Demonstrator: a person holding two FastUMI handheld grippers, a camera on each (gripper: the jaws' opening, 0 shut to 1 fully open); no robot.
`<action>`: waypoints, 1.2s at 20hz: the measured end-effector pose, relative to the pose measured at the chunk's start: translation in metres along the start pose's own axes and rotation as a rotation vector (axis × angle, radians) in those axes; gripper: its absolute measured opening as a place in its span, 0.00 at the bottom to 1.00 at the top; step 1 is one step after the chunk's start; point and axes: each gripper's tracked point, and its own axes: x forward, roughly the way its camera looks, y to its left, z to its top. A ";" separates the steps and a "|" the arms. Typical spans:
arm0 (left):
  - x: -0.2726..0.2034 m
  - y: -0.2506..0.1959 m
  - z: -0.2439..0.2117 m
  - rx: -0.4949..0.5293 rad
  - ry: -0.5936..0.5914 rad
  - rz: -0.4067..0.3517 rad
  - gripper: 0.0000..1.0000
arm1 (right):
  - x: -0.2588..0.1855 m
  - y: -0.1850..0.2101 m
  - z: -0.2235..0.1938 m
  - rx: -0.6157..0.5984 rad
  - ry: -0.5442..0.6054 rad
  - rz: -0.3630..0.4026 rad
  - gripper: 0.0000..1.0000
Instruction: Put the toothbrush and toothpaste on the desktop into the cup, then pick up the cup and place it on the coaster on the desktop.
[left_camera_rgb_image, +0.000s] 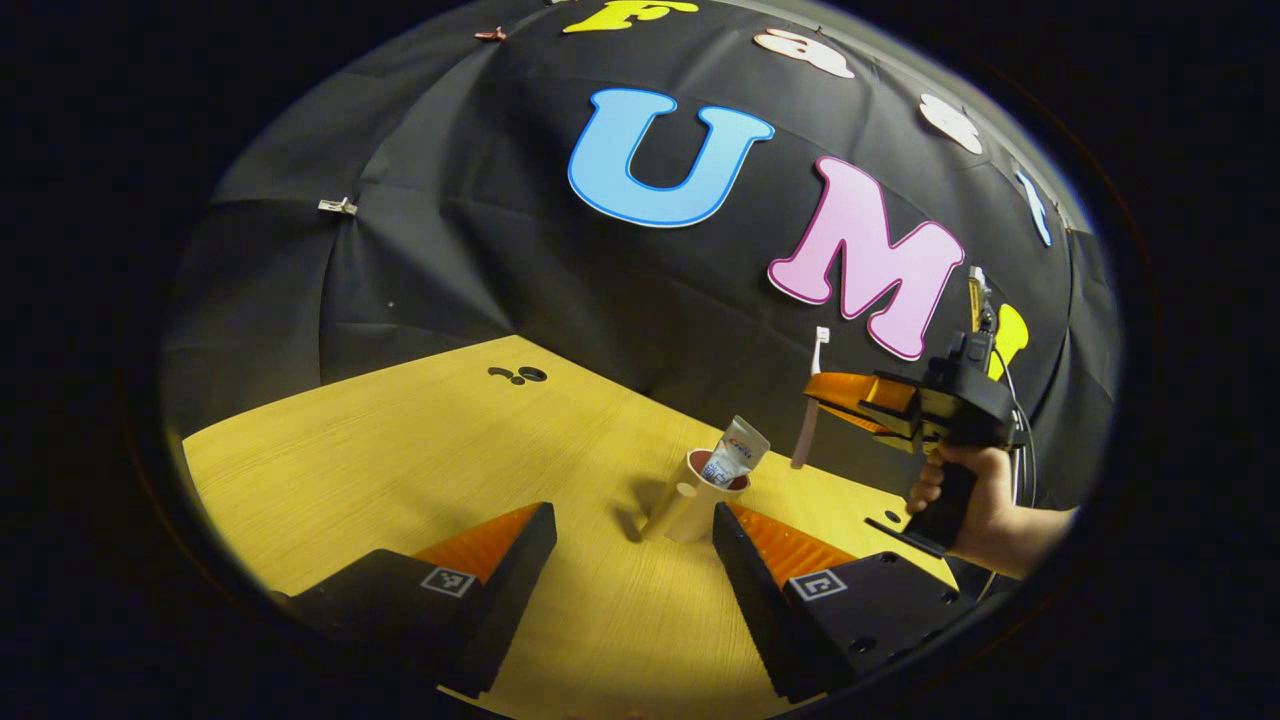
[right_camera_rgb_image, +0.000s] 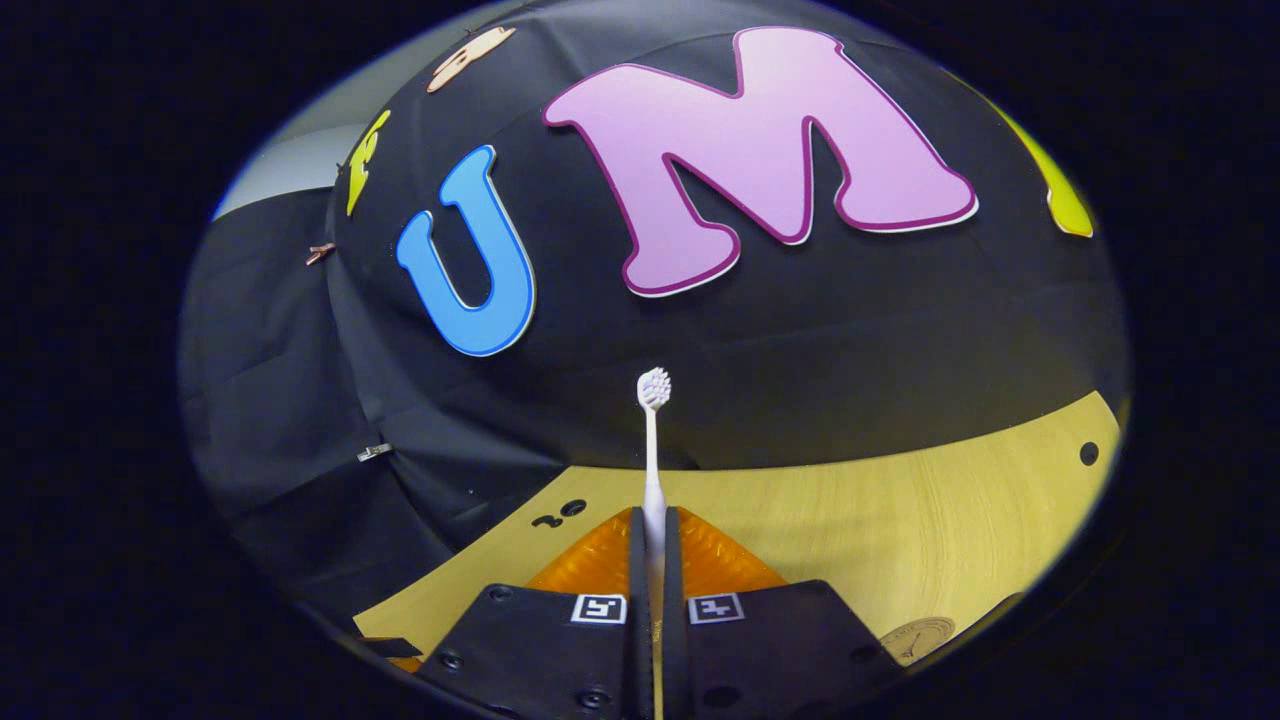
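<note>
We see right tongs (right_camera_rgb_image: 652, 545) clamped on toothbrush (right_camera_rgb_image: 653, 440) w/ bristles up, left tongs (left_camera_rgb_image: 632, 540) apart near cup (left_camera_rgb_image: 692, 500) holding toothpaste (left_camera_rgb_image: 735, 452).

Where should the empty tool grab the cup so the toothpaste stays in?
Grip the cup low on its wall, from the side. It stands upright, the toothpaste sticks out of the rim, and the open left tool already faces it.

The cup (left_camera_rgb_image: 695, 497) stands on the table (left_camera_rgb_image: 400, 460), and the toothpaste (left_camera_rgb_image: 735, 452) fills part of its mouth. Wide bare table lies left of it. The toothbrush (left_camera_rgb_image: 812, 400) hangs just right of the cup.
</note>
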 end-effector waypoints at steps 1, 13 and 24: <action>0.002 0.002 -0.001 -0.005 0.000 0.002 0.98 | 0.009 0.000 -0.004 0.004 -0.003 -0.003 0.07; 0.006 0.024 -0.007 0.021 0.030 0.035 0.98 | 0.038 -0.003 -0.062 -0.134 0.032 0.000 0.08; 0.007 0.007 -0.019 0.065 0.068 0.028 0.98 | 0.004 -0.021 -0.059 -0.085 0.049 -0.034 0.85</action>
